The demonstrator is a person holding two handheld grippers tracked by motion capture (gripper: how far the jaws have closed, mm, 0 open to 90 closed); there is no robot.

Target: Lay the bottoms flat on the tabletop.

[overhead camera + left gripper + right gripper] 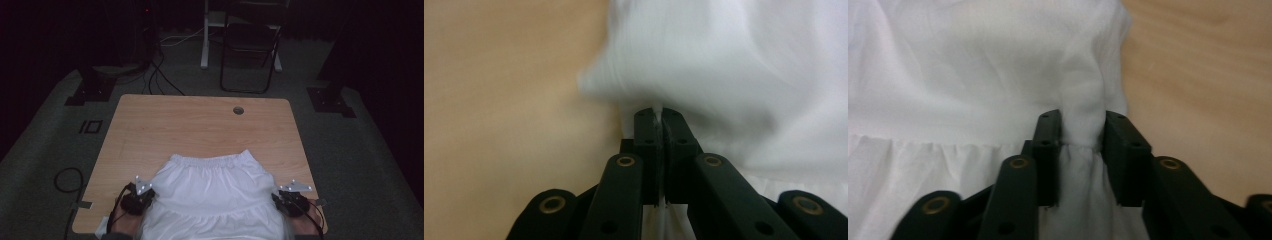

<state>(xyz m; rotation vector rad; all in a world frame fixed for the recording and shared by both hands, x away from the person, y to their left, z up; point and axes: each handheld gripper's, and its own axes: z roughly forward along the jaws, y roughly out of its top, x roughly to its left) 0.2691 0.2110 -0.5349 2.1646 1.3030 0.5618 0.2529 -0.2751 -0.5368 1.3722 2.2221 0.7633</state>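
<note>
A white gathered cotton skirt (212,187) lies spread on the pale wooden worktop (200,125), waistband away. The left gripper (657,116) pinches its edge tight; the right gripper (1080,131) clamps a thicker bunch. Folding seems underway; next, lift both sides evenly.
</note>
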